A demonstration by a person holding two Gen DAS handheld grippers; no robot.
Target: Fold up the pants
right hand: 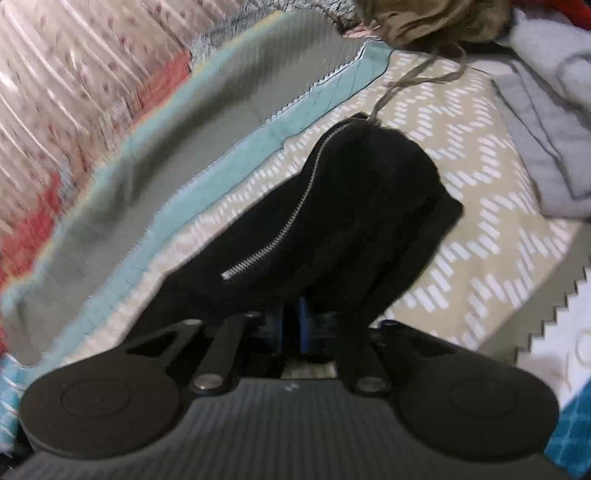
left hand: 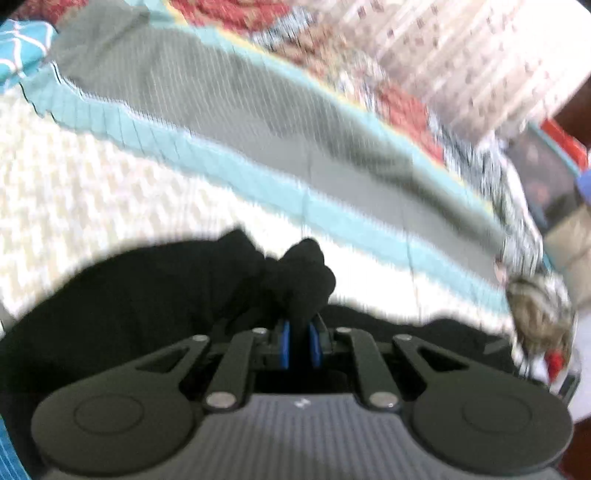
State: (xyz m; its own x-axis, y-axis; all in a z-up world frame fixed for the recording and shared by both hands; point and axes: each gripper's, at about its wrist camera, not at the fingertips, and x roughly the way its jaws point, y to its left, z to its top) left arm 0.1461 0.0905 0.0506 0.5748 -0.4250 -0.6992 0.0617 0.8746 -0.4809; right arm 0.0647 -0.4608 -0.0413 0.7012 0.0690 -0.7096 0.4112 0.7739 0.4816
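Two grippers, both clamped on black pants (right hand: 354, 206). Left gripper (left hand: 300, 332): blue pads (left hand: 284, 345) drawn nearly together, a bunched knot of the black cloth pinched between them, the rest of the garment spread dark to both sides just in front of the tool. Right gripper (right hand: 291, 325): jaws likewise all but closed on a fold of the same cloth, blue pads half buried in it. From there the pants running up and away across the bed cover (right hand: 480, 236), a silver zipper (right hand: 273, 236) slanting along the near side, the far end of the garment rounded and lying flat. Motion blur in both views, heavier in the left.

No containers anywhere in sight.

Under the pants, a beige cover with a white zigzag pattern. Beside it, toward its far edge, a grey quilt (left hand: 221, 107) with a pale turquoise border (left hand: 236, 173) laid in a long band. Beyond that border, red patterned fabric (left hand: 402, 107) and a pale flowered curtain (right hand: 66, 66). Near the cover's far corner in the right view, an olive-brown garment (right hand: 436, 18) with loose drawstrings (right hand: 413, 79) trailing down to touch the pants' far end. Along the right edge, a heap of grey cloth (right hand: 546, 122). Teal patterned fabric (left hand: 22, 48) at the upper left corner of the left view.
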